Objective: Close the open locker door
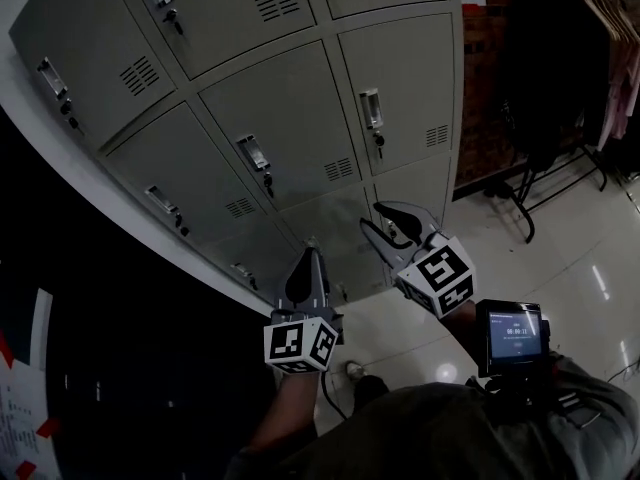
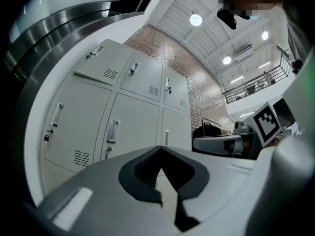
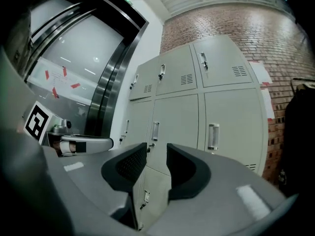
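The lockers (image 1: 290, 118) stand straight ahead, well apart from both grippers, with no door showing ajar from here, and my right gripper (image 1: 372, 216), jaws spread and empty, reaches slightly nearer them than my left gripper (image 1: 310, 255), jaws pressed together.

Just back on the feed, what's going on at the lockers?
A person stands before the grey lockers with a gripper in each hand. The left gripper is shut and empty; the right gripper is open and empty. Neither touches a door, and every locker door in view looks closed.
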